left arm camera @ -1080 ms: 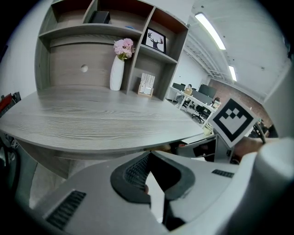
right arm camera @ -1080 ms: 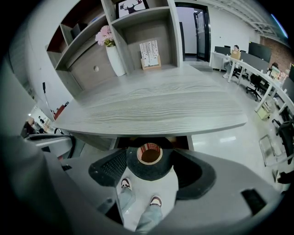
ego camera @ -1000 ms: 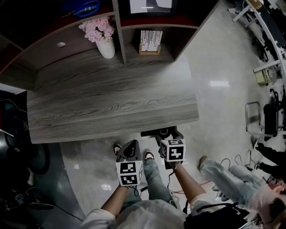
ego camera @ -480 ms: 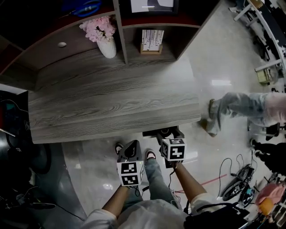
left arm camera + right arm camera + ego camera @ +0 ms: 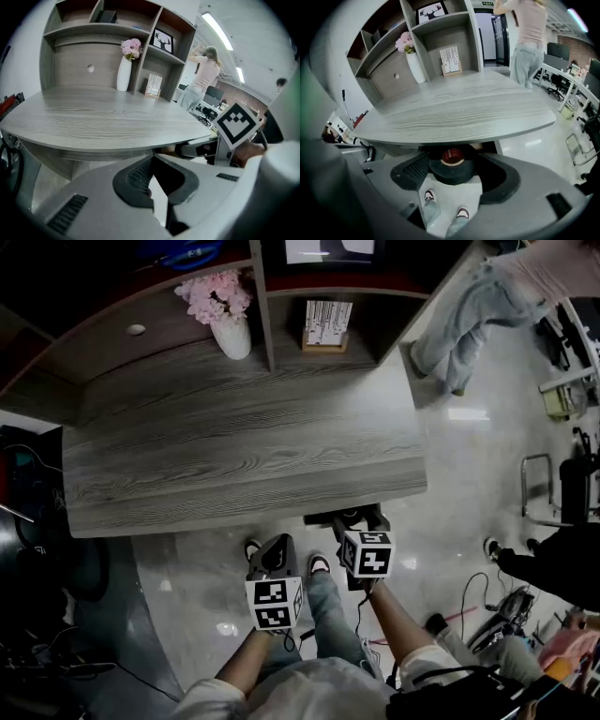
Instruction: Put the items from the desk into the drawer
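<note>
**A:** What is at the left?

**B:** The left gripper [image 5: 153,158] is held below the front edge of the grey wood-grain worktop [image 5: 234,456], over the floor. Its jaws meet at the tips, with nothing between them.

**A:** And on the worktop itself?

**B:** The broad surface is bare. At its far edge, toward the left, a white vase [image 5: 232,334] of pink flowers [image 5: 217,296] stands upright against the shelving. To the right of the vase, in a shelf compartment at the back of the worktop, is a small white card with dark stripes [image 5: 326,324].

**A:** Where is the item being moved?

**B:** Further right, the right gripper [image 5: 451,161] is clamped on a black tape roll [image 5: 450,173]. The roll has a red-brown core and sits flat between the jaws. It is just below the worktop's front edge, in front of a dark recess [image 5: 490,149] under the worktop. The holder's own shoes [image 5: 461,213] show on the floor beneath it.

**A:** Anything past that?

**B:** A person in a pink top and pale jeans [image 5: 469,306] stands on the floor by the worktop's far right corner.
</note>
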`<state>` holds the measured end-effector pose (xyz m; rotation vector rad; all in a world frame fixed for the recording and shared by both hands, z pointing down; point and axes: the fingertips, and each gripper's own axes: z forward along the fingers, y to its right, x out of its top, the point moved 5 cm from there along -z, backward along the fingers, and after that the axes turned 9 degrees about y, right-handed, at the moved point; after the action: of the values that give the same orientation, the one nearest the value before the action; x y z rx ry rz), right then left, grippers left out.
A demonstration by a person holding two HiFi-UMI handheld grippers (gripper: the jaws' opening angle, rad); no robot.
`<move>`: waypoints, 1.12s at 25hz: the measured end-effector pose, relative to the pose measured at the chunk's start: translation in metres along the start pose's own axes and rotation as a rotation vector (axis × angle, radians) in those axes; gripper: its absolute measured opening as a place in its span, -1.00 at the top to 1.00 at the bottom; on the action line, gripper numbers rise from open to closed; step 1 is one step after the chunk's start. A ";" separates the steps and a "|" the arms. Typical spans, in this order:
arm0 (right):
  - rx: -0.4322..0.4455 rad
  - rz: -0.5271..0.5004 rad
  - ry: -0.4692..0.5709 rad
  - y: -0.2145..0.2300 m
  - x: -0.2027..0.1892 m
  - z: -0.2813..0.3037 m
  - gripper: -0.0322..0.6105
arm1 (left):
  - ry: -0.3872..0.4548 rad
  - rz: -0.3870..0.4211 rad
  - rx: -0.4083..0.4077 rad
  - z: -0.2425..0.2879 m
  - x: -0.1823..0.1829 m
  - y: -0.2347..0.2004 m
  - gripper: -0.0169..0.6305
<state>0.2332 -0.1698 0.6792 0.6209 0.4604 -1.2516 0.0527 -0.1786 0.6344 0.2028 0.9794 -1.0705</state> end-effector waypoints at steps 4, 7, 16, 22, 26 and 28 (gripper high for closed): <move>-0.011 -0.010 0.027 0.000 0.004 -0.001 -0.05 | 0.000 -0.003 0.003 0.000 0.000 -0.002 0.92; -0.015 -0.006 0.031 0.000 0.004 -0.002 -0.05 | -0.001 -0.003 0.003 0.000 0.000 -0.001 0.92; -0.027 -0.006 0.030 0.003 0.005 -0.005 -0.04 | 0.002 -0.002 0.000 0.000 0.001 0.001 0.92; -0.037 0.000 0.028 0.005 0.002 -0.012 0.10 | 0.004 0.002 -0.001 -0.003 0.001 0.003 0.92; -0.053 0.004 0.035 0.007 0.000 -0.017 0.23 | 0.007 0.006 -0.007 -0.004 0.001 0.006 0.92; -0.060 0.005 0.046 0.009 0.001 -0.019 0.29 | 0.011 0.010 -0.010 -0.005 0.002 0.008 0.92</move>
<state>0.2420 -0.1562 0.6654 0.6006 0.5329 -1.2158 0.0563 -0.1730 0.6275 0.2056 0.9925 -1.0563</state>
